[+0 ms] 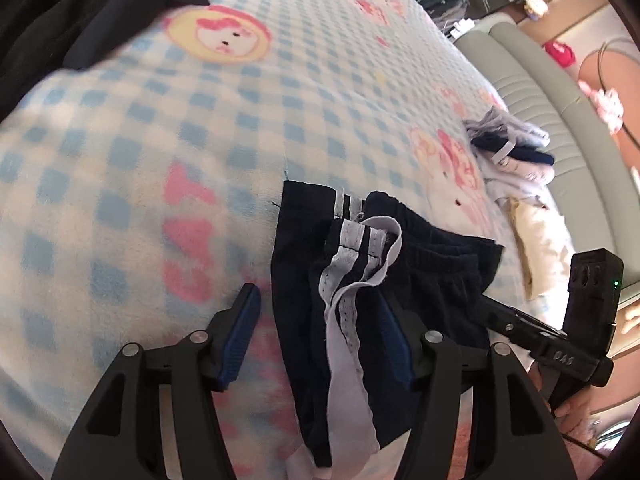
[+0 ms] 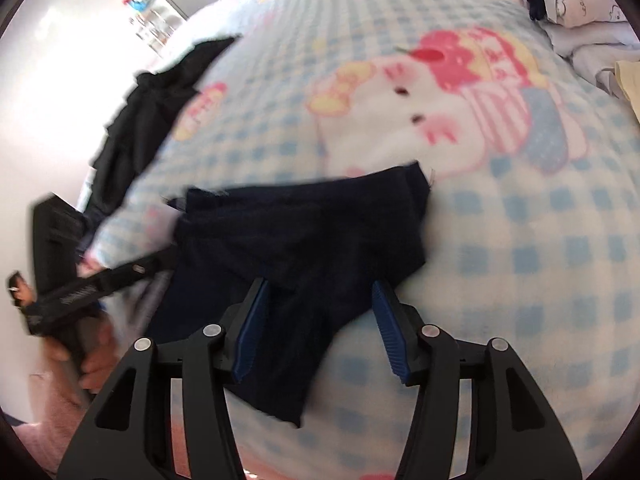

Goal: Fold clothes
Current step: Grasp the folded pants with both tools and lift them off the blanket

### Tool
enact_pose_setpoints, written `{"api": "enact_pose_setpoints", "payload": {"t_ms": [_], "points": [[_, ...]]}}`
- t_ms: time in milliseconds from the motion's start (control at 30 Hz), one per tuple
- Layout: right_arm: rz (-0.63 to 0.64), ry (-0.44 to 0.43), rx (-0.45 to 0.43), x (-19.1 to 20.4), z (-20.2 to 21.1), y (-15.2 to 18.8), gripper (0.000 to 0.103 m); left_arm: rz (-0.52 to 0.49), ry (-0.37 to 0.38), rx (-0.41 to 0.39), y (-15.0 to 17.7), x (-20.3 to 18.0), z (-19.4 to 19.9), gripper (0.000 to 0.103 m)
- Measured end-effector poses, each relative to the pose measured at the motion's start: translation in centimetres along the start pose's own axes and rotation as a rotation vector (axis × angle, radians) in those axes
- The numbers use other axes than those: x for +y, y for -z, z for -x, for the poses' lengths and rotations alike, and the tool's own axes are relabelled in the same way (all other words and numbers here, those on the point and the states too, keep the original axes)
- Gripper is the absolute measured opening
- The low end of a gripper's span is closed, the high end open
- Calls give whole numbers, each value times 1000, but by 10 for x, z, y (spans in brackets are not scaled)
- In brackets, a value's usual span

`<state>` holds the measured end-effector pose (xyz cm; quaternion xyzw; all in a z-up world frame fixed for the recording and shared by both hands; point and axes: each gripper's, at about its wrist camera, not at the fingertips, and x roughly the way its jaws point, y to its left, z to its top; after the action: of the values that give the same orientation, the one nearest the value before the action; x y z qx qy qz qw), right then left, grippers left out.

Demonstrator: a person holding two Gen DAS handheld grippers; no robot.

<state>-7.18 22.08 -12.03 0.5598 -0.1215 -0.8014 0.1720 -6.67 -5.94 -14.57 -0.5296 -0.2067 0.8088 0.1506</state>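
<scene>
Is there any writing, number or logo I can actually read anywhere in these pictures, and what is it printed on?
"049", roughly; pale stamped digits on the black body of the right gripper, seen from the left wrist camera; the last digit is unsure.
Pale lettering on the black bar of the left gripper, seen from the right wrist camera: too blurred to read.
The checked blanket carries cartoon pictures only, no readable words.
The dark shorts show white stripes, no label.
</scene>
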Motion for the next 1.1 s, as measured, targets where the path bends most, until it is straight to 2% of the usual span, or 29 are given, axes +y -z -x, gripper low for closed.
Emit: {"api": "enact_pose_setpoints", "payload": {"t_ms": [67,133,167,200,233,300,367,433,500,600,733,867,1100], "points": [[2,8,12,2,-7,1,57,-15,-19,-9,-1,-9,-3,57],[7,12,16,7,-11,0,57,-32,-34,-16,1,-17,-7,40],[21,16,10,11,-10,-1,54,-43,-41,-15,1,-21,-9,37],[34,20,5,15,-9,-1,42,-54,-46,-18,1,-24,-9,35],[46,16,-1,19,-8,-2,38,-65,-51,-22,2,-27,-9,32],[46,-15,-14,22,-5,-1,37,-70,-55,-20,1,-27,-10,32],[32,-8,-4,20,-11,-1,38,-34,-30,-3,-1,-19,-12,32],[6,-10,18,14,-19,0,36,21,3,9,-1,-12,-12,25],[14,-8,9,16,-16,0,21,46,26,9,-2,-16,-6,16],[42,-15,-29,23,-4,-1,16,5,8,-19,-2,-34,7,15],[41,-45,-84,25,21,-7,15,-54,-4,-37,-4,-60,18,15],[54,-39,-122,23,45,-14,15,-102,5,-37,-6,-89,22,15],[19,8,-162,-22,89,-18,15,-177,77,-3,-16,-147,10,15]]}}
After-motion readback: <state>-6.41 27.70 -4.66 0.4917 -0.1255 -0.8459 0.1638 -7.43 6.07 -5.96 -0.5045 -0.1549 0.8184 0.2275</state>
